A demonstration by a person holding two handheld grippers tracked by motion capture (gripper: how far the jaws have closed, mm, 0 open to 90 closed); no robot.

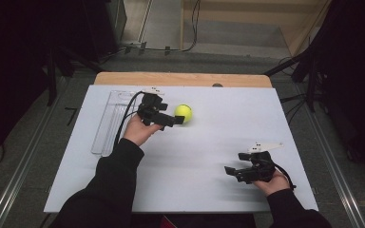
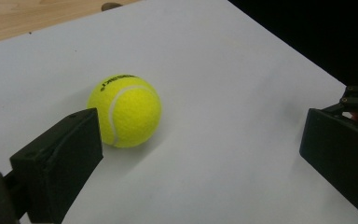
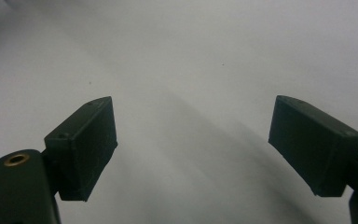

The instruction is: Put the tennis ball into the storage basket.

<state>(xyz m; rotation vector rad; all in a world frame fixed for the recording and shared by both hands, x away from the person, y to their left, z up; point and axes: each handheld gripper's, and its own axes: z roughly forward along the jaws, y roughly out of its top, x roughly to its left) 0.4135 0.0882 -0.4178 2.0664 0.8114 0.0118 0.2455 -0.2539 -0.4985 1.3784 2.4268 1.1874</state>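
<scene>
A yellow tennis ball (image 1: 183,113) rests on the white board (image 1: 204,142), left of its middle and toward the far side. My left gripper (image 1: 171,114) is open just left of the ball and points at it. In the left gripper view the ball (image 2: 126,111) sits on the board right beyond the tip of the left-hand jaw, outside the gap of the left gripper (image 2: 200,128). My right gripper (image 1: 235,164) is open near the front right of the board, far from the ball. The right gripper (image 3: 193,123) has bare white board between its jaws.
A clear plastic tube holder (image 1: 108,122) lies along the board's left side, just left of my left hand. A strip of wooden tabletop (image 1: 180,79) shows beyond the board's far edge. Dark floor and stands surround the table.
</scene>
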